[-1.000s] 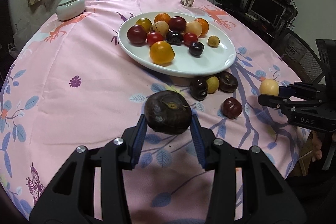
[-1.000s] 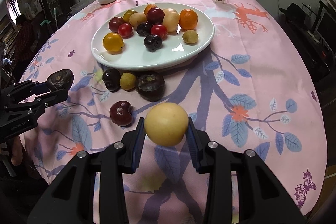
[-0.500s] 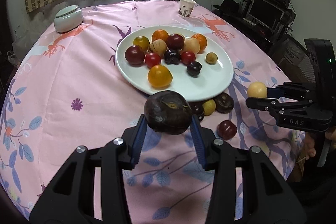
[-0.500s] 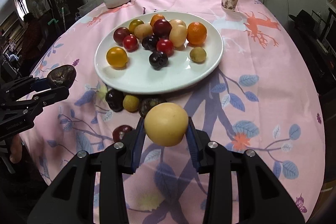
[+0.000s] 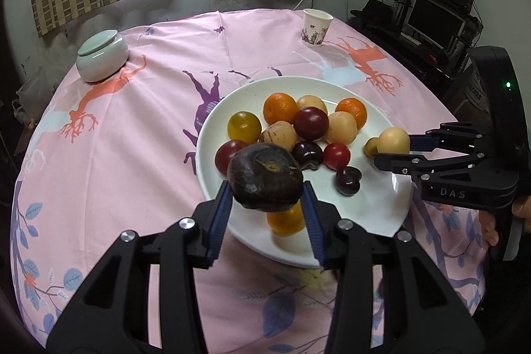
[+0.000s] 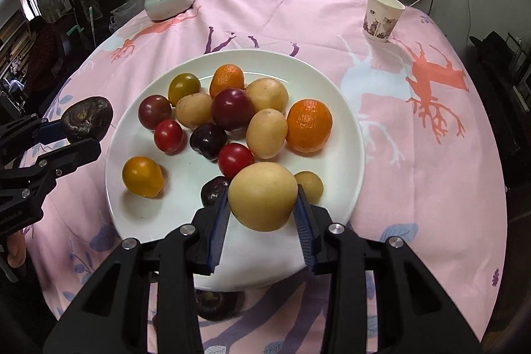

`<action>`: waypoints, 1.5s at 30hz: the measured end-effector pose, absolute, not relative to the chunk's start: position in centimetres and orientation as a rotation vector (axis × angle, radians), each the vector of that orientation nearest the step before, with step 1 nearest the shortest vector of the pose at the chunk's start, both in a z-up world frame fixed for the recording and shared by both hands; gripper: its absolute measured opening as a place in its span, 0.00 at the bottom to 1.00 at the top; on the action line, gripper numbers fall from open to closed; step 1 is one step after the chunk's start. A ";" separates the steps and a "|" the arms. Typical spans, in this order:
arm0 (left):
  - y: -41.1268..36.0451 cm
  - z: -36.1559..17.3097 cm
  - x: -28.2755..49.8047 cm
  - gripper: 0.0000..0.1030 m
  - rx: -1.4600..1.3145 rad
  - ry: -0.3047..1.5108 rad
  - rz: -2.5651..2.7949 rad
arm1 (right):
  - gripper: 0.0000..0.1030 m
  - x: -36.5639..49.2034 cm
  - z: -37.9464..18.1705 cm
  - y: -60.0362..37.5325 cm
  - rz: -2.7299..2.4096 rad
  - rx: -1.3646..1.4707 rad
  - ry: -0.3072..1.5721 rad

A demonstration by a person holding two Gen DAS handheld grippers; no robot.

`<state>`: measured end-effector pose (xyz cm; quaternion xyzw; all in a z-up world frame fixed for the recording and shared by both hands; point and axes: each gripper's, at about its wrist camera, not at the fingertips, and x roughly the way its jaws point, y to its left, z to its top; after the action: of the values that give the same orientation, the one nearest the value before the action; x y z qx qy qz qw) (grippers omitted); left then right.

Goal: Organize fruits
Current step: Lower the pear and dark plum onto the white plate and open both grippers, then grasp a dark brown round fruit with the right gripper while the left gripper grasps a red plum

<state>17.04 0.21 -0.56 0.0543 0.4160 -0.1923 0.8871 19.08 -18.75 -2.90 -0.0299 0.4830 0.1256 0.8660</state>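
The left gripper [image 5: 265, 191] has its jaws pinching a dark fruit [image 5: 265, 177] above the white plate's [image 6: 345, 128] near-left rim; the right gripper [image 6: 262, 204] pinches a yellow fruit [image 6: 262, 196] over the plate's near edge, on the pink-clothed desk [image 6: 415, 155].

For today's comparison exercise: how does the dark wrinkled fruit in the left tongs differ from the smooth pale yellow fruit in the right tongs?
The dark wrinkled fruit is blackish brown; the smooth pale yellow fruit is light. The dark one has rough, blemished skin and a lumpy, flattened shape; the yellow one is even and round. Both are clamped in tongs, the left tongs and right tongs, above the white plate.
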 end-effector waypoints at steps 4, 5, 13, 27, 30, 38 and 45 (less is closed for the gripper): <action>0.1 -1.7 18.6 0.42 0.107 0.909 -0.394 | 0.37 20.2 -3.7 -18.5 0.268 -0.056 1.017; 0.0 -1.9 19.0 0.43 0.108 0.915 -0.386 | 0.39 20.4 -3.8 -18.6 0.264 -0.051 1.009; 0.4 1.2 18.0 0.69 0.074 0.823 -0.381 | 0.60 19.0 -0.9 -19.9 0.185 -0.050 0.885; 1.5 -0.4 7.3 0.82 0.075 0.779 -0.430 | 0.61 7.0 -3.4 -19.5 0.262 -0.018 0.947; 1.6 -2.6 6.6 0.83 0.090 0.849 -0.453 | 0.61 7.2 -4.9 -19.0 0.257 -0.016 0.985; 3.5 -3.6 4.7 0.85 0.052 0.859 -0.442 | 0.61 9.7 -6.7 -17.8 0.253 -0.028 1.021; 4.0 -3.4 4.4 0.85 0.025 0.863 -0.447 | 0.45 10.7 -7.6 -16.5 0.306 -0.068 1.048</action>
<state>4.35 4.02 -3.39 0.0119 0.4148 -0.2147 0.8842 10.66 -16.52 -7.63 -0.0324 0.4981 0.1453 0.8543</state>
